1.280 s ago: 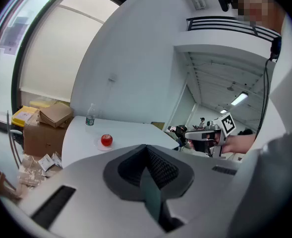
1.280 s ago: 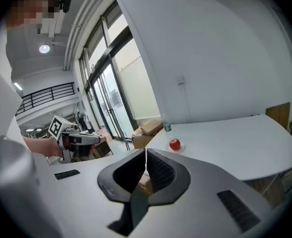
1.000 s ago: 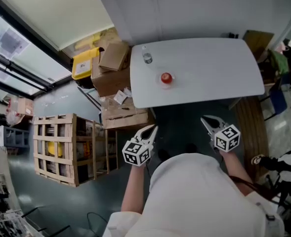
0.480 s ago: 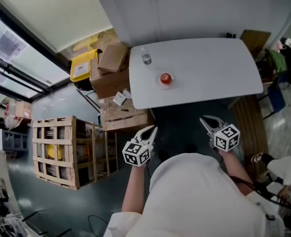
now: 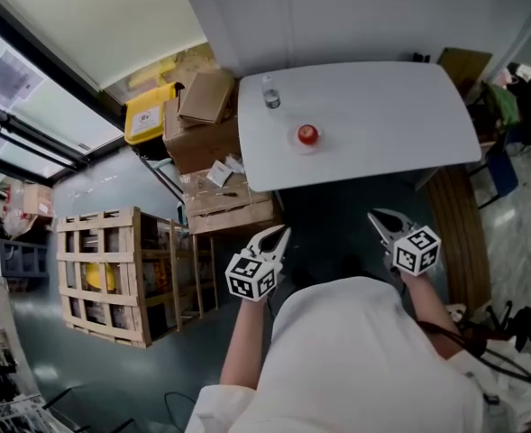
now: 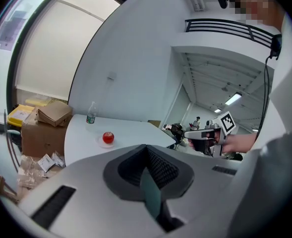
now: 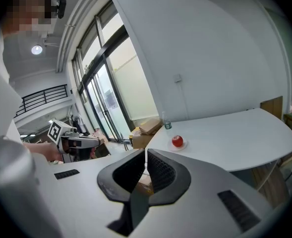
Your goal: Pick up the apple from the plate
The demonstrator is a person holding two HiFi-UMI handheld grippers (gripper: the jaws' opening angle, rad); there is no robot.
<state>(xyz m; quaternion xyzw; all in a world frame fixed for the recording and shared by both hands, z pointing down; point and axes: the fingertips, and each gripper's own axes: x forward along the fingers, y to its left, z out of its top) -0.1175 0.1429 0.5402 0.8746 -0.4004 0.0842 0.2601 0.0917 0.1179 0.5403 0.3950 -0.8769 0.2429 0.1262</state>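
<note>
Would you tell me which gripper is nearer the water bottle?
Left. The left gripper is short of the table's near edge, roughly in line with the water bottle; the right gripper is short of it, farther to the right.

A person is holding a grey two-jaw left gripper (image 5: 277, 235) and its matching right gripper (image 5: 379, 217) side by side, both pointing forward and slightly downward. Each gripper's jaws are pressing together on nothing, with the bare left forearm (image 5: 244, 341) and right forearm (image 5: 427, 305) reaching out behind them.

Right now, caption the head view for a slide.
Red apple on a small plate on the white table, bottle nearby.
</note>
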